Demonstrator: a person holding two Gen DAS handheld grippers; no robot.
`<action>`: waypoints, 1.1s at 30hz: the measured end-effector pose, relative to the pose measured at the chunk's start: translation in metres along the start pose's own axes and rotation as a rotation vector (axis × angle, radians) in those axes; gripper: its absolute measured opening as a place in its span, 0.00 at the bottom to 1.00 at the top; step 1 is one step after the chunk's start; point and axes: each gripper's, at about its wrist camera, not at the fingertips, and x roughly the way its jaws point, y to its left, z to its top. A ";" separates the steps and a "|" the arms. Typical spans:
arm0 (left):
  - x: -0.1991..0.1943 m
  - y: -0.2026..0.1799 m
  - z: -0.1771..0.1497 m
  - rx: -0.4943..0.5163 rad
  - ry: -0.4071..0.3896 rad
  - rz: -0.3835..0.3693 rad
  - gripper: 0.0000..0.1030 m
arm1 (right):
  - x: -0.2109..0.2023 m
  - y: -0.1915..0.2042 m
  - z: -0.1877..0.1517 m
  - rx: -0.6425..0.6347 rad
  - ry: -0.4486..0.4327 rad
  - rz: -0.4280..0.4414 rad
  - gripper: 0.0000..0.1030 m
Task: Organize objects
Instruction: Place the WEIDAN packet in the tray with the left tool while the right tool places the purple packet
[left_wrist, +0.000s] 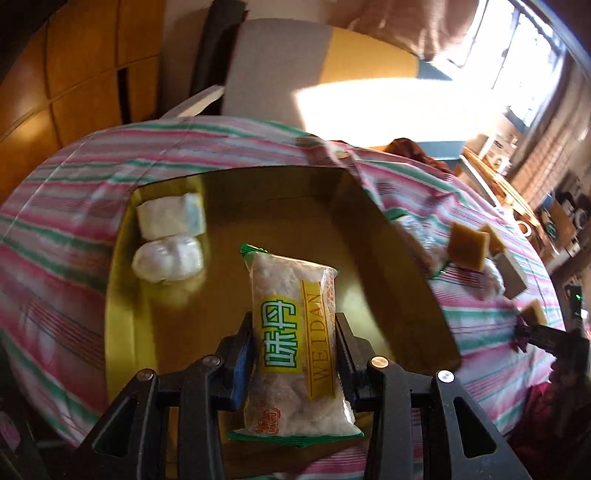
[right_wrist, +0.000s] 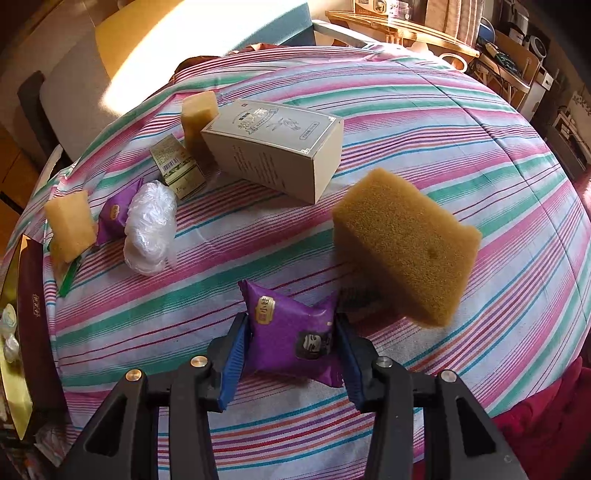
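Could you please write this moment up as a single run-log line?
left gripper: holds snack packet over gold box | right gripper: gripping purple packet on striped cloth

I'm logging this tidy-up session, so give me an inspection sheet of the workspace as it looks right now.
Surface: striped cloth, wrinkled.
Job's things: gold-lined box holding two white packets; sponges, grey carton, purple snack packs loose on the cloth.
Clutter: crumpled clear plastic.
Grippers: left gripper shut on WEIDAN snack bag over the box; right gripper shut on purple packet.
Cables: nothing seen.
Surroundings: wooden cabinets, sunlit window, shelves.
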 end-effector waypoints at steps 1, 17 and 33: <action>0.006 0.014 0.003 -0.034 0.018 0.035 0.39 | -0.001 0.004 0.000 -0.012 -0.008 0.008 0.44; 0.005 0.055 0.004 -0.048 -0.038 0.235 0.43 | -0.038 0.039 -0.016 -0.199 -0.109 0.164 0.44; -0.062 0.058 -0.037 -0.066 -0.184 0.231 0.52 | -0.073 0.280 -0.079 -0.629 -0.058 0.518 0.44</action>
